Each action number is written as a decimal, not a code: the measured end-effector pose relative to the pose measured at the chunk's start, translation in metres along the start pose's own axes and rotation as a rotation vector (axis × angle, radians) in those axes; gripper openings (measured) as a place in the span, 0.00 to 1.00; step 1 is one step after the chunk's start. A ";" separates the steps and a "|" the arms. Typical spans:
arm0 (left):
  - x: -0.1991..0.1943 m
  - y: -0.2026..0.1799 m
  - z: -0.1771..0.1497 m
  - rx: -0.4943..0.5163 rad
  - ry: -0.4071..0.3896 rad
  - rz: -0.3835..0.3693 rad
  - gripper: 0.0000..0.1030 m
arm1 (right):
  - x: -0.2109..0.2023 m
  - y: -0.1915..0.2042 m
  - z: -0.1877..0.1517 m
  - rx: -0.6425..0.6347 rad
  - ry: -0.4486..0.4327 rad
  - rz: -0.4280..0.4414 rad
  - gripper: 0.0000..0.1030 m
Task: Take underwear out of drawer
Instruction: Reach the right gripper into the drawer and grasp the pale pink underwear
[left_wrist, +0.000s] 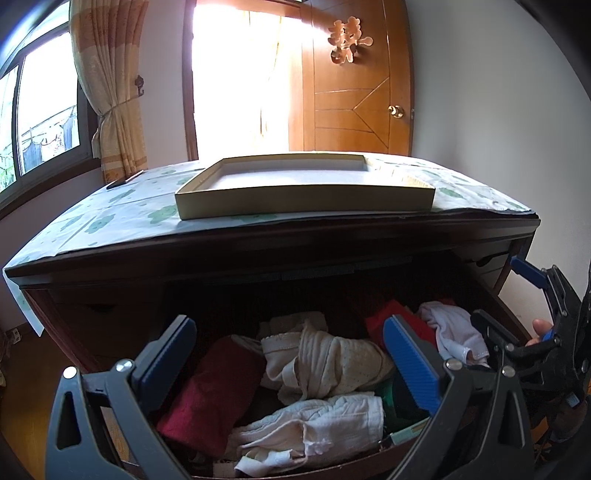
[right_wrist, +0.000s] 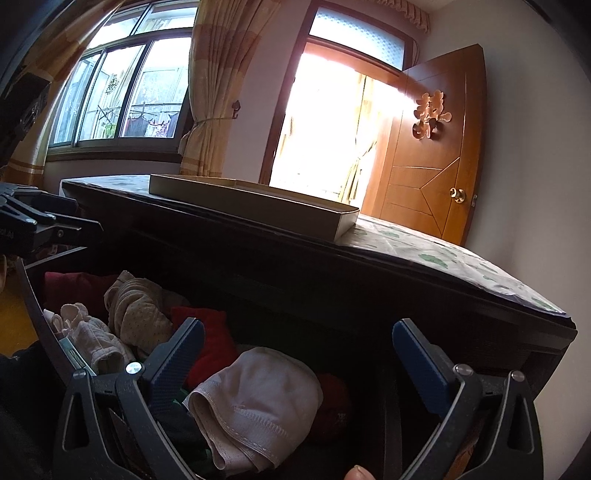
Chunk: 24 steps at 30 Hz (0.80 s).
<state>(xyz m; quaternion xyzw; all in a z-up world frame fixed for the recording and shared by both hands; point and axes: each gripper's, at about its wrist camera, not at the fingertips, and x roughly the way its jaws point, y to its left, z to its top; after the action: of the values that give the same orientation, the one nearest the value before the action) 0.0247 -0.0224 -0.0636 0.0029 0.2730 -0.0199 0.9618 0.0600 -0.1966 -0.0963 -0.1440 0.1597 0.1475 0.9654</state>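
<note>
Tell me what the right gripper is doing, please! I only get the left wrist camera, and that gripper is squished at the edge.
Observer: The right gripper is open and holding nothing. In its own camera, pale pink underwear lies in the drawer, framed between its two fingers.
Operator: What's above the bright doorway? It's cut off for me.
Observer: A frosted glass pane sits right above the doorway, inside the same dark frame.
</note>
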 end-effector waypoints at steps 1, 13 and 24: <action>0.000 0.000 0.000 0.000 0.000 0.000 1.00 | 0.000 0.001 0.000 -0.002 0.005 0.004 0.99; -0.002 0.000 0.002 -0.002 0.003 0.000 1.00 | 0.003 0.001 0.002 -0.003 0.102 0.039 0.99; 0.005 0.002 -0.002 -0.006 0.039 0.011 1.00 | 0.012 -0.017 0.006 0.092 0.181 0.143 0.99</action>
<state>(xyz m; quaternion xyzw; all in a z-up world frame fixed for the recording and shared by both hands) 0.0280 -0.0210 -0.0674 0.0018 0.2918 -0.0140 0.9564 0.0782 -0.2071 -0.0918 -0.1007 0.2628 0.1948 0.9396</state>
